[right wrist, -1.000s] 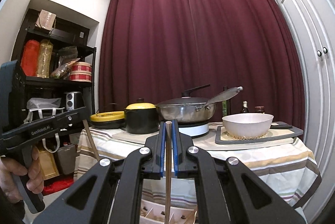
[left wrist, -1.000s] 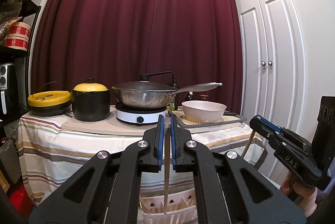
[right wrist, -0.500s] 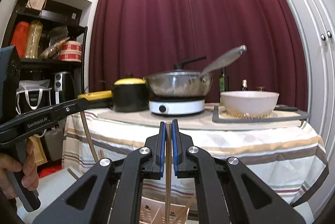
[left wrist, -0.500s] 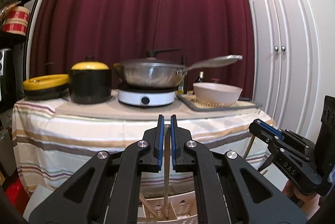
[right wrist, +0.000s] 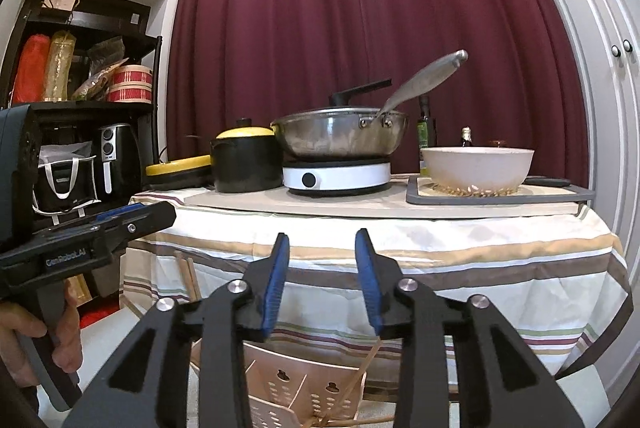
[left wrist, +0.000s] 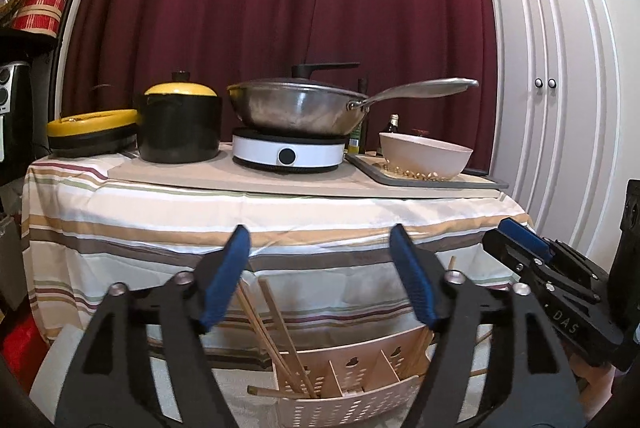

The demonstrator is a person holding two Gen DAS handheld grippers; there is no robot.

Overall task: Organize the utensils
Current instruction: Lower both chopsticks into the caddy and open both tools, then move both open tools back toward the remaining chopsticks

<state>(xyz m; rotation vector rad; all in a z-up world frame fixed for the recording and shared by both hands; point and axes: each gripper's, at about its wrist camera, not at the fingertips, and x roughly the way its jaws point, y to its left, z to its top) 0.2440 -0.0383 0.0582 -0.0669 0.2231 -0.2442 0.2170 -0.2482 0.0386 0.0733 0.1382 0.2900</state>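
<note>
My left gripper (left wrist: 320, 268) is open and empty above a pale pink perforated utensil basket (left wrist: 352, 380) on the floor. Several wooden chopsticks (left wrist: 276, 332) lean in the basket's left compartment, and one lies across its front. My right gripper (right wrist: 322, 276) is open and empty above the same basket (right wrist: 296, 388), where a thin chopstick (right wrist: 360, 376) leans. The right gripper also shows at the right of the left wrist view (left wrist: 532, 264). The left gripper shows at the left of the right wrist view (right wrist: 132, 224).
A table with a striped cloth (left wrist: 256, 228) stands just behind the basket. It holds a yellow-lidded black pot (left wrist: 180, 128), a wok on a white hob (left wrist: 288, 152), and a white bowl (left wrist: 424, 156) on a grey tray. A black shelf (right wrist: 80, 108) is left; white doors (left wrist: 560, 108) are right.
Both grippers have dropped lower toward the basket and opened. Each has let go of the chopstick it held, and the chopsticks now stand in the basket.
</note>
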